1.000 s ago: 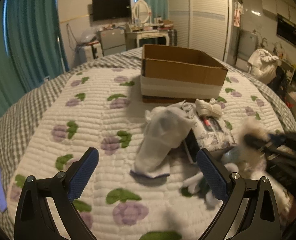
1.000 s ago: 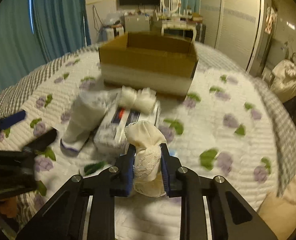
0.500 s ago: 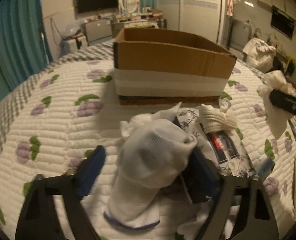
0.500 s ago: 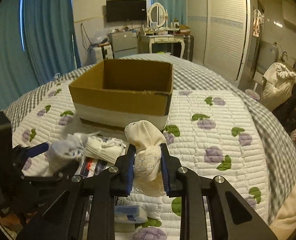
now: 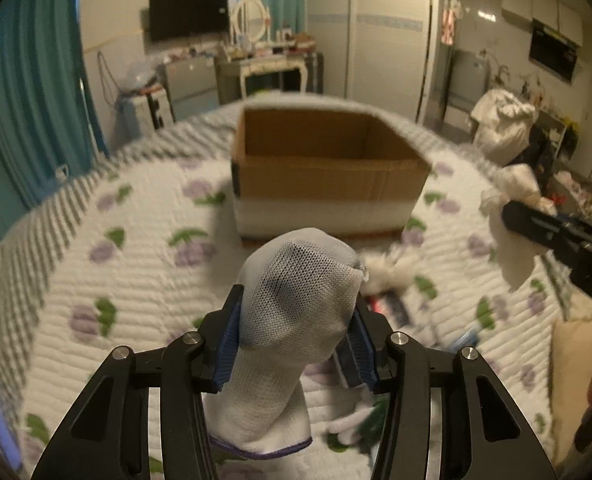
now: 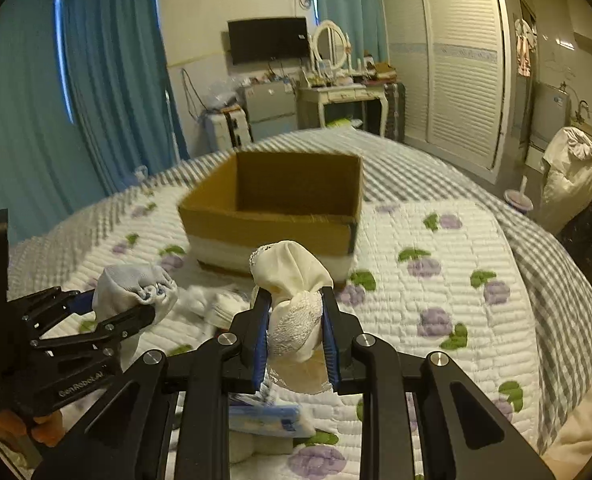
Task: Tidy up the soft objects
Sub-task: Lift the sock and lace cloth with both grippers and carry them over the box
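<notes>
- teal curtains (image 6: 107,92) left and behind; pale wall
- black TV (image 6: 268,40) wall-mounted; white vanity table (image 6: 340,94) with oval mirror (image 6: 328,46) below
- louvred white wardrobe (image 6: 460,68) right
- bed under quilted floral cover (image 6: 436,280); grey checked blanket (image 6: 556,264) at edges
- dim warm light

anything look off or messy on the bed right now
Nothing damaged or spilled. A loose pile of white soft items and a flat packet lie scattered on the quilt before the cardboard box, whose visible inside looks empty.
</notes>
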Motion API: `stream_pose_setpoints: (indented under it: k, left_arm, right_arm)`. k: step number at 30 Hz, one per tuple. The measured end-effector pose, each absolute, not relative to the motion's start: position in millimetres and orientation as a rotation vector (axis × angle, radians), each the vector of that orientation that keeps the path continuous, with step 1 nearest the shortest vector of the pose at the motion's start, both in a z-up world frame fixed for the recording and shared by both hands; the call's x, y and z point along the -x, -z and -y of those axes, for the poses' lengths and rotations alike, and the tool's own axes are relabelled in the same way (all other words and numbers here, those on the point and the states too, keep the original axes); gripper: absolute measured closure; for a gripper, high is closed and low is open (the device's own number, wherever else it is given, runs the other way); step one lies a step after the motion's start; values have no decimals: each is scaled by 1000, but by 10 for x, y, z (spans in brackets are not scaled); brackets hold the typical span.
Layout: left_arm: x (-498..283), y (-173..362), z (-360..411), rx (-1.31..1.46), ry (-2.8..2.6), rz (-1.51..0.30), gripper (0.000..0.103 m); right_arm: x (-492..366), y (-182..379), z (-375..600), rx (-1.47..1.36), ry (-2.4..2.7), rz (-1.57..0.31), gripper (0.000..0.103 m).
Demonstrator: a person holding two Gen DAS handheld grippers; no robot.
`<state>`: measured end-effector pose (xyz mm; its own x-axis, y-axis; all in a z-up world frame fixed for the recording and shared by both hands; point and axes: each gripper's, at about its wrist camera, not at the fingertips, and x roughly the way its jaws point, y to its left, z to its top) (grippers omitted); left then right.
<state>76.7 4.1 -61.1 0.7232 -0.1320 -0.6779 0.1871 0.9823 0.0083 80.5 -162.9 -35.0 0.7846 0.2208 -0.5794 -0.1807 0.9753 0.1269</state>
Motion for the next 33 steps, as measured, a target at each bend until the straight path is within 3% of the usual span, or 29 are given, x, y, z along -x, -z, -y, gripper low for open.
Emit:
stream_pose_setpoints:
  k: [8,16,28,32,33]
  left_arm:
    - [-912,-76,-42,-102,136,-625,55]
    - [-1600,-302,39,-79,168,-589,55]
    - [-2858,288,248,-100,198,-651,55]
    - [-2949,414,261,-114,188,-647,50]
    - [-2957,434,258,-114,183,-648,44]
  right_arm:
    - [-888,-310,1591,-39,-261,-521,80]
    - [-1668,-660,1551,-91,-314,-492,80]
    - [-3028,196,1626,-141,-276,-645,80]
    - [-3158,381,1686,-147,-272,-656,79]
    - [-3163,406,1696,-146,-263,-655,76]
